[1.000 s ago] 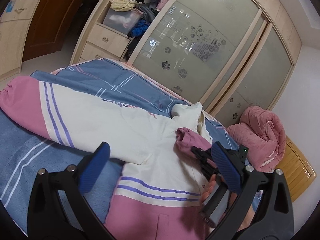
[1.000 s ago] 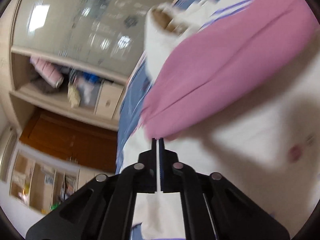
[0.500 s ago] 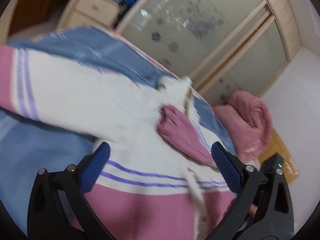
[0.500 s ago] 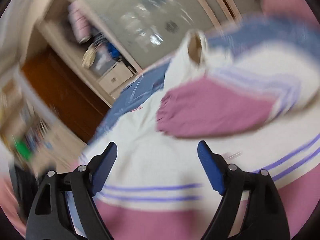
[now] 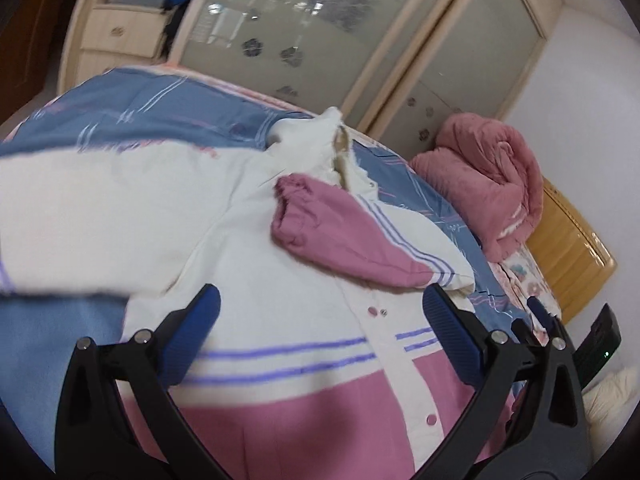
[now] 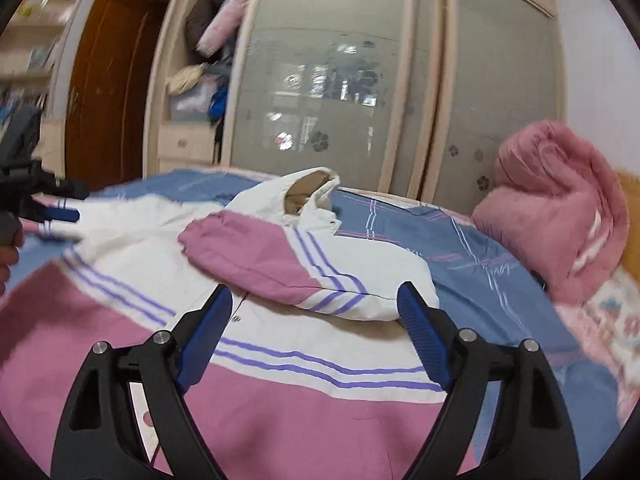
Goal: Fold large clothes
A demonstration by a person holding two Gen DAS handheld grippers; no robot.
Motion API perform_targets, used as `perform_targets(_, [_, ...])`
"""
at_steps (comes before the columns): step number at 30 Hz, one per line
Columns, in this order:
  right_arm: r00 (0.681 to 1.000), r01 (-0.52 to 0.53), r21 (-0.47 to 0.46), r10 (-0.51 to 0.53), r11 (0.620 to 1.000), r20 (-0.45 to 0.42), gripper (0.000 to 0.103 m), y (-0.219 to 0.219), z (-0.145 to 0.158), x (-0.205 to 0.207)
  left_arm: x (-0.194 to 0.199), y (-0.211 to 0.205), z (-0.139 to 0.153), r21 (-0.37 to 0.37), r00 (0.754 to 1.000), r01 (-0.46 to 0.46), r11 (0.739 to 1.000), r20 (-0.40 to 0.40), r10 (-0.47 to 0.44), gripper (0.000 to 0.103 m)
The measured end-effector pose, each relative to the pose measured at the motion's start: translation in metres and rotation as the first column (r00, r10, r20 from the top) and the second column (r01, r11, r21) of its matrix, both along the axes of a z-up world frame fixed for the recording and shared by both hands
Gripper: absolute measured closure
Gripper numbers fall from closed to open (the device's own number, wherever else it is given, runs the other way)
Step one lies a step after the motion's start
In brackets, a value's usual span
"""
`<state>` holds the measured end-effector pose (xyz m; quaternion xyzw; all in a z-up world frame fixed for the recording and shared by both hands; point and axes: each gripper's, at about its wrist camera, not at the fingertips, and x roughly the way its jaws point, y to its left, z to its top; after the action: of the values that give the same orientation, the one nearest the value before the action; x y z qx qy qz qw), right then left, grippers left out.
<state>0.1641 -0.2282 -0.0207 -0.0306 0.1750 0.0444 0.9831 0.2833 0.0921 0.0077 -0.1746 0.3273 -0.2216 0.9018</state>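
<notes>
step: one sleeve point(image 6: 256, 256) is lying folded over the jacket point(image 6: 280, 400); other sleeve point(image 5: 100, 216) waiting
right gripper point(image 6: 316, 340): fingers spread, holding nothing
left gripper point(image 5: 320, 344): fingers spread, empty
next: I'm guessing the left needs to be pinching that far cuff

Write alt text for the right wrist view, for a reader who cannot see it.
A white and pink jacket with purple stripes lies spread on a blue bedspread, one sleeve folded across its chest. The right gripper hovers over it, jaws open and empty. Behind are a rolled pink quilt and a frosted-glass wardrobe.
</notes>
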Motion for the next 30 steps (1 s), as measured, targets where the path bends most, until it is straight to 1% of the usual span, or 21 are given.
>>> perform_targets(1, [1.0,-0.004,0.024,0.005,1.0,-0.022,0.019,-0.007,-0.002,0.005,0.01,-0.005,0.003,0.006,1.0,0.007,1.0,-0.001,-0.007,0.003])
perform_targets(2, [0.999,-0.004,0.019,0.005,1.0,-0.036,0.019,-0.012,-0.004,0.008,0.02,-0.009,0.006,0.012,1.0,0.018,1.0,-0.002,-0.018,0.004])
perform_targets(3, [0.999,-0.004,0.006,0.004,1.0,-0.035,0.019,-0.012,-0.003,0.009,0.036,-0.02,0.01,0.034,0.998,0.057,0.998,-0.004,-0.057,0.008])
perform_targets(4, [1.0,0.002,-0.007,-0.002,1.0,-0.021,0.019,-0.013,-0.001,0.006,0.055,-0.031,0.011,0.069,0.995,0.098,0.993,-0.017,-0.097,0.014])
perform_targets(5, [1.0,0.012,-0.002,-0.012,1.0,-0.007,0.019,-0.02,0.001,0.005,0.067,-0.038,0.011,0.103,0.993,0.115,0.988,-0.03,-0.113,0.017])
perform_targets(6, [1.0,0.023,0.029,-0.023,0.999,-0.004,0.017,-0.03,0.002,0.006,0.087,-0.05,0.008,0.171,0.991,0.132,0.977,-0.06,-0.123,0.022])
perform_targets(7, [0.999,0.036,0.064,-0.036,0.997,-0.005,0.014,-0.039,0.003,0.005,0.105,-0.059,0.003,0.228,0.989,0.14,0.964,-0.087,-0.123,0.023])
perform_targets(9, [0.998,0.059,0.117,-0.057,0.991,-0.018,0.013,-0.056,0.003,0.005,0.134,-0.065,-0.008,0.275,0.984,0.145,0.95,-0.138,-0.11,0.029])
perform_targets(11, [0.997,0.076,0.134,-0.074,0.988,-0.016,0.013,-0.065,0.004,0.003,0.161,-0.063,-0.021,0.252,0.973,0.157,0.955,-0.205,-0.106,0.03])
perform_targets(13, [0.997,0.077,0.145,-0.077,0.986,-0.007,0.013,-0.069,0.006,0.001,0.178,-0.061,-0.029,0.226,0.967,0.156,0.962,-0.235,-0.101,0.03])
perform_targets(15, [0.997,0.079,0.142,-0.079,0.987,-0.006,0.013,-0.072,0.006,0.0,0.193,-0.061,-0.039,0.183,0.953,0.172,0.968,-0.279,-0.116,0.03])
perform_targets(17, [0.997,0.081,0.136,-0.08,0.987,-0.013,0.013,-0.072,0.004,0.002,0.202,-0.065,-0.046,0.165,0.944,0.184,0.969,-0.306,-0.127,0.031])
perform_targets(18, [0.996,0.084,0.139,-0.082,0.987,-0.022,0.013,-0.073,0.002,0.005,0.205,-0.067,-0.049,0.143,0.939,0.193,0.971,-0.314,-0.14,0.034])
perform_targets(19, [0.996,0.084,0.143,-0.081,0.986,-0.029,0.013,-0.074,0.001,0.007,0.207,-0.07,-0.052,0.112,0.932,0.206,0.972,-0.326,-0.16,0.045])
perform_targets(20, [0.996,0.084,0.143,-0.079,0.986,-0.035,0.013,-0.074,0.0,0.01,0.209,-0.074,-0.056,0.087,0.923,0.218,0.972,-0.343,-0.177,0.052])
perform_targets(22, [0.996,0.087,0.141,-0.083,0.986,-0.036,0.013,-0.073,-0.001,0.011,0.211,-0.08,-0.061,0.097,0.918,0.21,0.973,-0.363,-0.162,0.082])
perform_targets(23, [0.996,0.09,0.146,-0.086,0.985,-0.033,0.013,-0.073,0.0,0.012,0.212,-0.084,-0.065,0.101,0.91,0.221,0.97,-0.379,-0.168,0.084])
perform_targets(24, [0.996,0.092,0.154,-0.088,0.984,-0.029,0.013,-0.074,0.0,0.011,0.212,-0.086,-0.068,0.112,0.909,0.225,0.968,-0.382,-0.167,0.09])
perform_targets(25, [0.996,0.093,0.16,-0.09,0.983,-0.028,0.013,-0.074,0.0,0.011,0.21,-0.086,-0.069,0.125,0.912,0.22,0.968,-0.378,-0.158,0.091])
perform_targets(29, [0.994,0.107,0.171,-0.103,0.98,-0.031,0.013,-0.075,0.001,0.01,0.204,-0.069,-0.06,0.139,0.936,0.123,0.983,-0.344,-0.068,0.092])
perform_targets(30, [0.994,0.108,0.174,-0.104,0.979,-0.033,0.013,-0.077,0.0,0.01,0.199,-0.064,-0.053,0.18,0.948,0.099,0.979,-0.318,-0.037,0.092])
